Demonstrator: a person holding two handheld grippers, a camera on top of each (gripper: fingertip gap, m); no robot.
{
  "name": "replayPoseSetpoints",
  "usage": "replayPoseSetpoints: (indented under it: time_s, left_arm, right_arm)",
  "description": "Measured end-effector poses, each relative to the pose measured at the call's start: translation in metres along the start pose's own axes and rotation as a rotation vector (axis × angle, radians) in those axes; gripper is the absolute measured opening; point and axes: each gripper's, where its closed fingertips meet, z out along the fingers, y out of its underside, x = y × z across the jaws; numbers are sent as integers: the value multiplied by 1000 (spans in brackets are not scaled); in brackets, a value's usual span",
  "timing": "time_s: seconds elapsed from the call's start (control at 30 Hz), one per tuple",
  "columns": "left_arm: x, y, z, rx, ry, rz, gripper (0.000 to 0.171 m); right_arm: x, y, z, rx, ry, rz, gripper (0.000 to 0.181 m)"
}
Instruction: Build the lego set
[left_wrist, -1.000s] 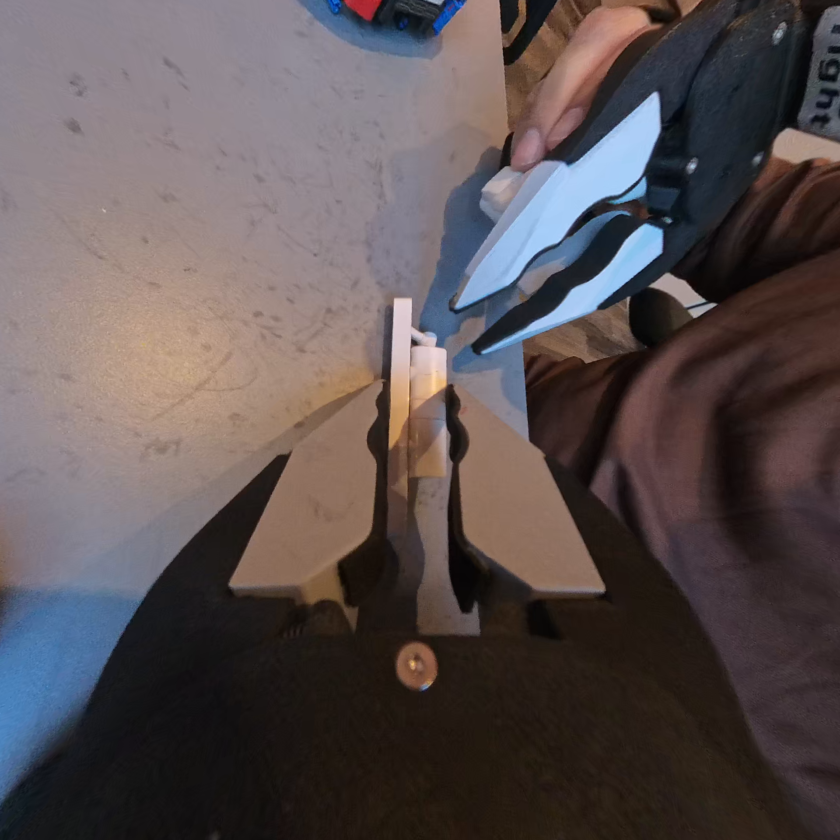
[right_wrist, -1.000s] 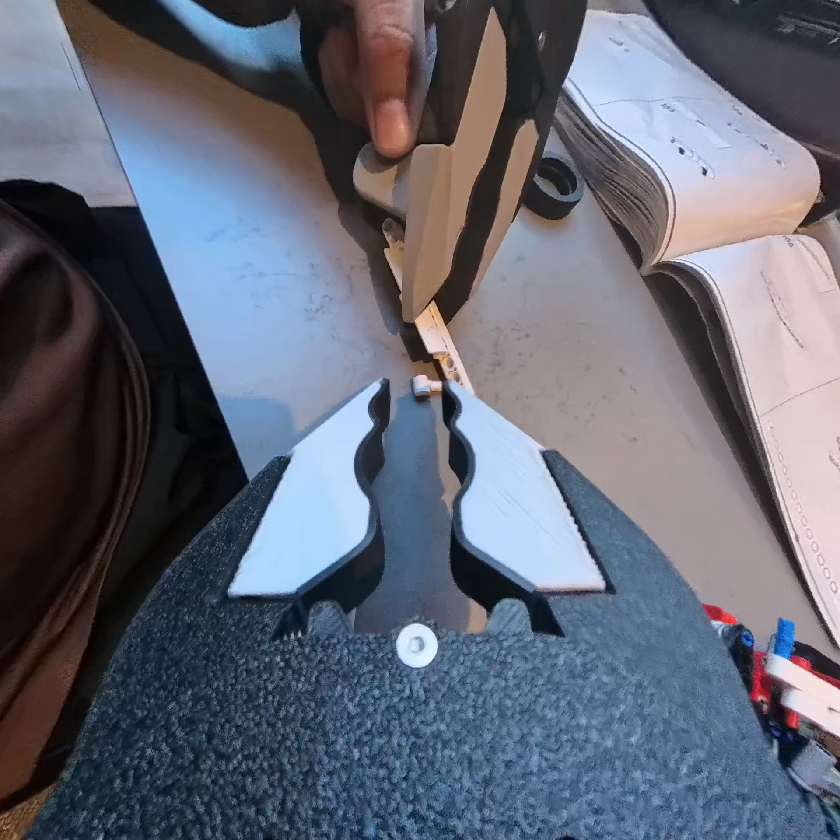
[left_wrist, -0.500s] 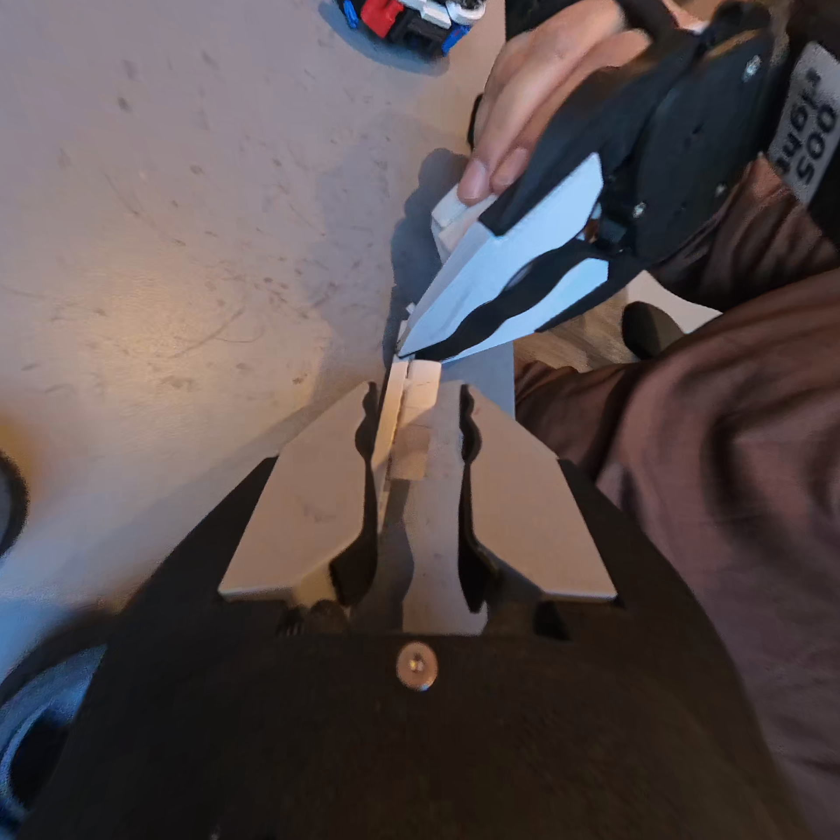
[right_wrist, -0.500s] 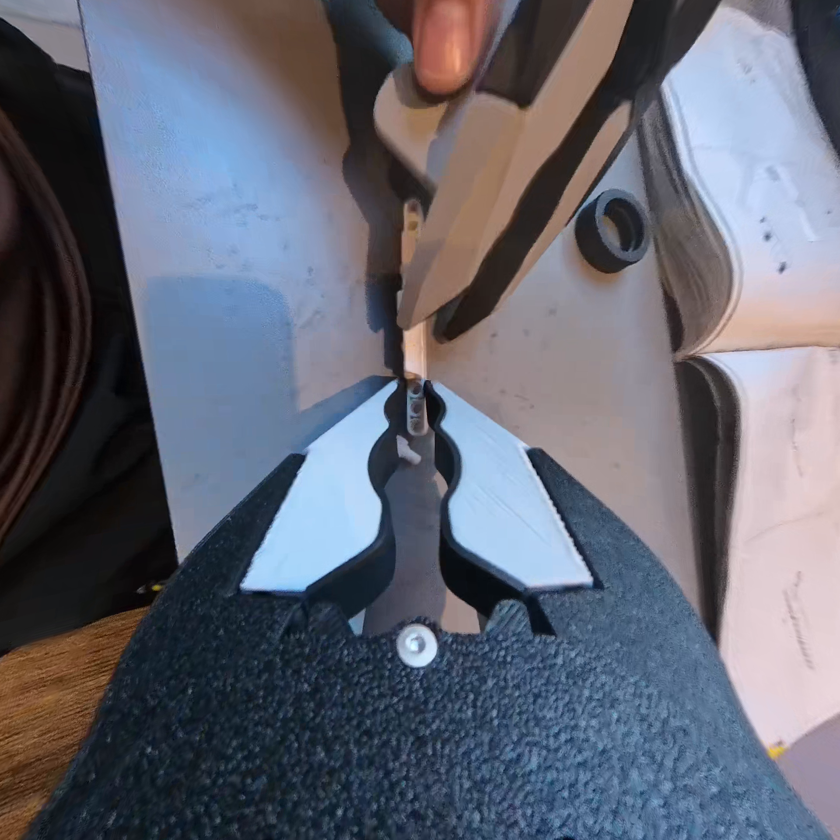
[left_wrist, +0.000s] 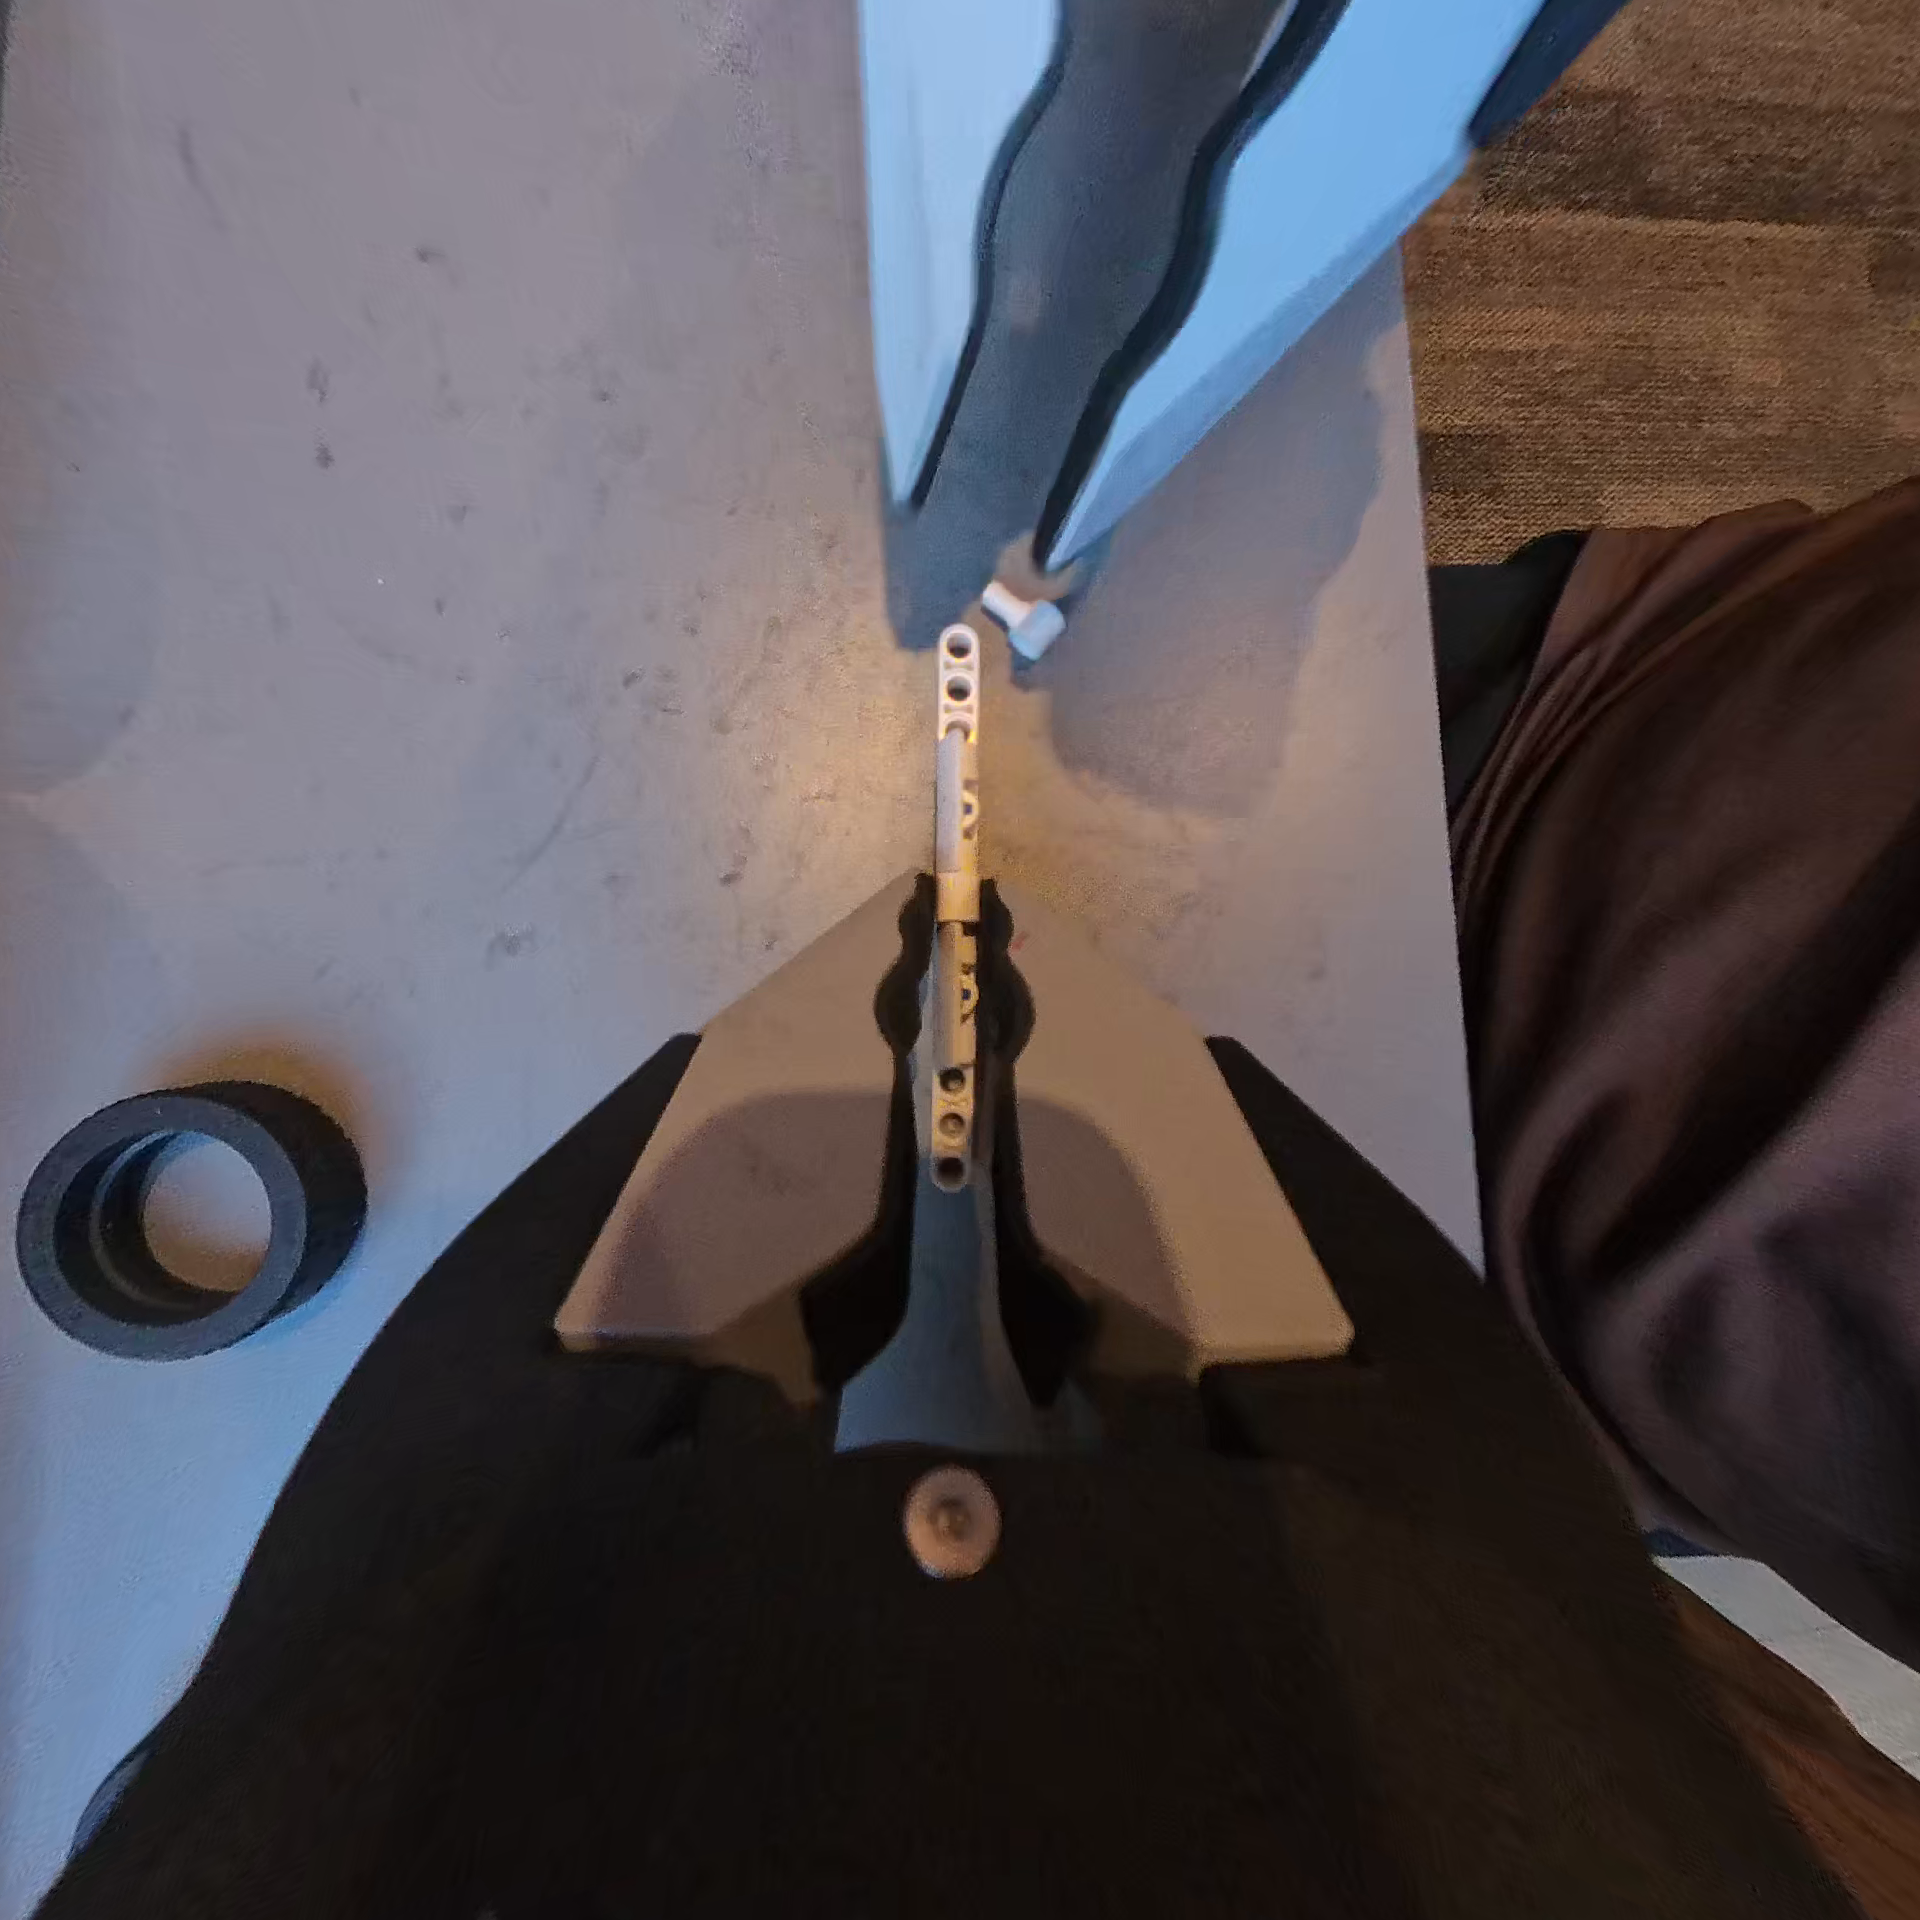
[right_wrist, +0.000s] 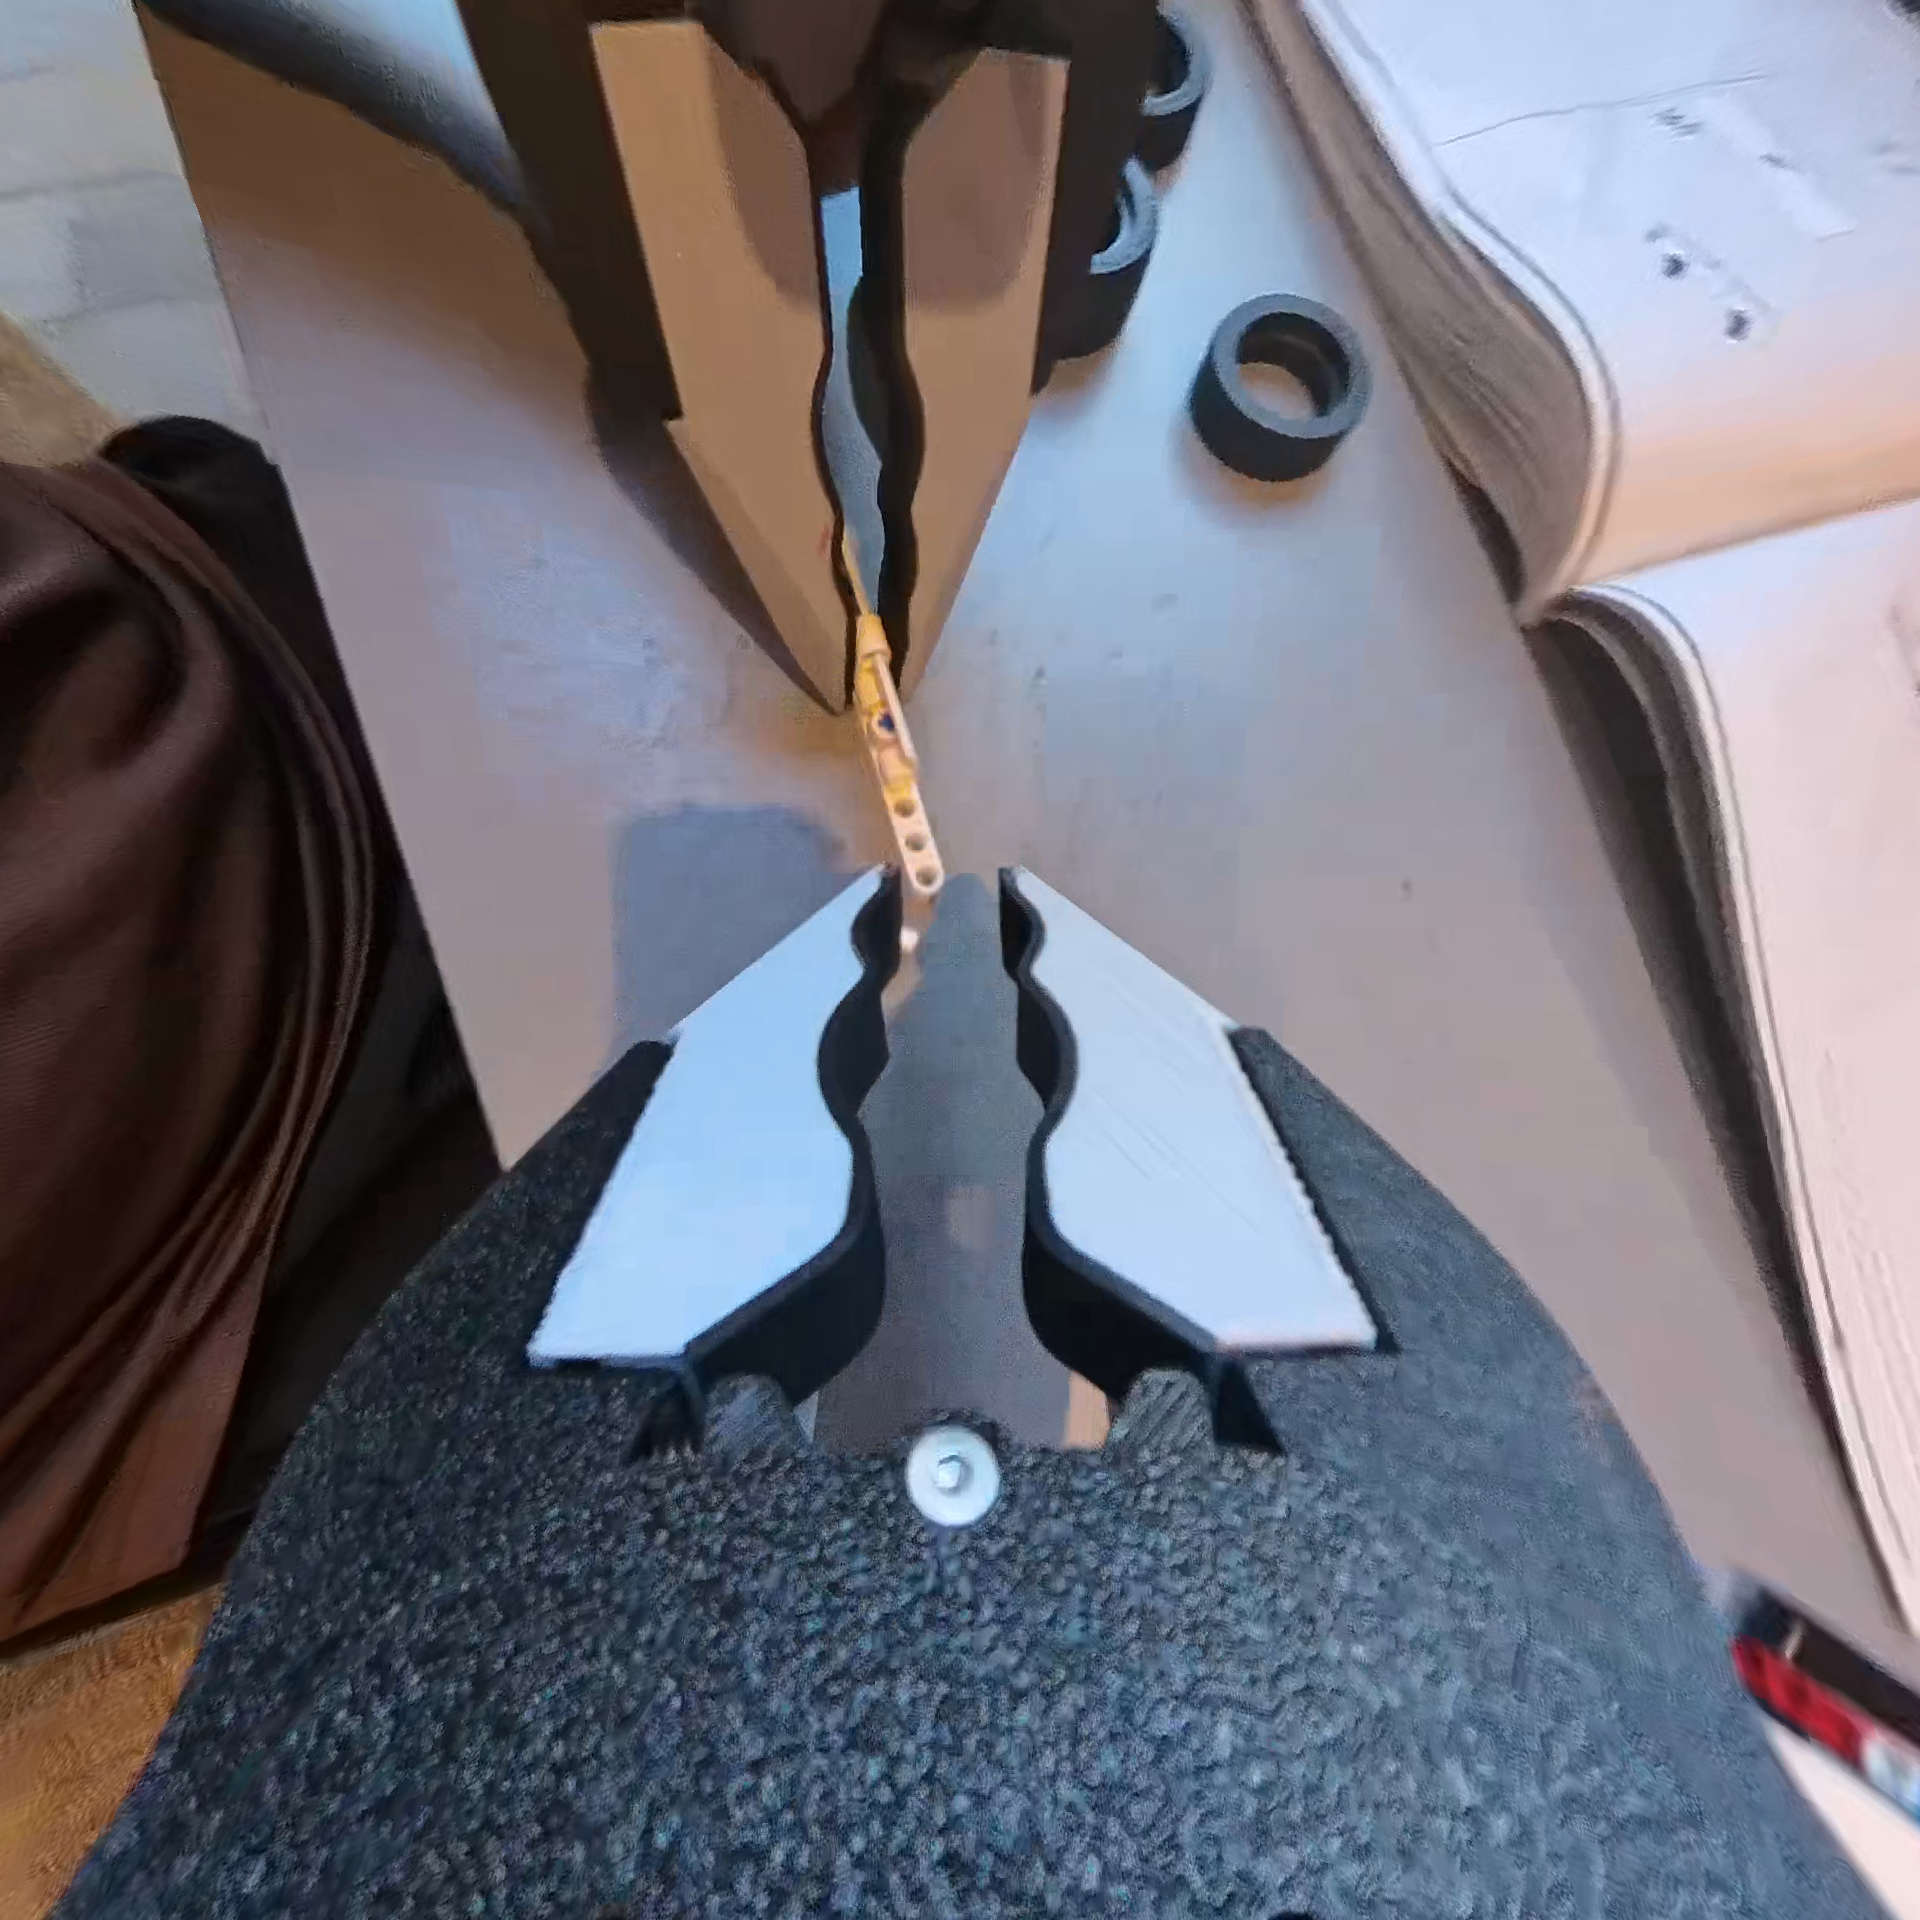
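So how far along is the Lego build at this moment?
Early to midway. Done: a partly built red and blue model sits at the table edge. In hand: the left claw is shut on a white holed beam; the open right claw faces its tip, with a small white pin nearby. Left: black tyres remain loose.

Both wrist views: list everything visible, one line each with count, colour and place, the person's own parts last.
Perforated beam: one, white with round holes, clamped edge-on in the left gripper, far end sticking out over the table.
Small pin: one, white, at the beam's far end, by the right gripper's tips.
Rubber tyres: at least three, black, on the table; others partly hidden behind the left gripper.
Instruction booklet: one, white, open, on the right in the right wrist view.
Table: one, pale grey, scuffed.
Left gripper: one, black with pale fingers, shut on the beam.
Right gripper: one, black with white fingers, open.
Sleeve: dark brown, beside the table.
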Motion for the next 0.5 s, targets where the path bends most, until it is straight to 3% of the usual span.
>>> replayPoseSetpoints:
  time_s: [0.03, 0.27, 0.5]
  left_arm:
    - [0, 0, 0, 3, 1, 7, 5]
    - [-1, -4, 1, 12, -11, 17, 17]
    - [-1, -9, -22, 70, -112, 36, 25]
  right_arm:
    - [-1, 3, -7, 8, 14, 19, 18]
    - [-17, 12, -1, -33, 123, 5, 18]
    - [-18, 17, 14, -44, 111, 23, 14]
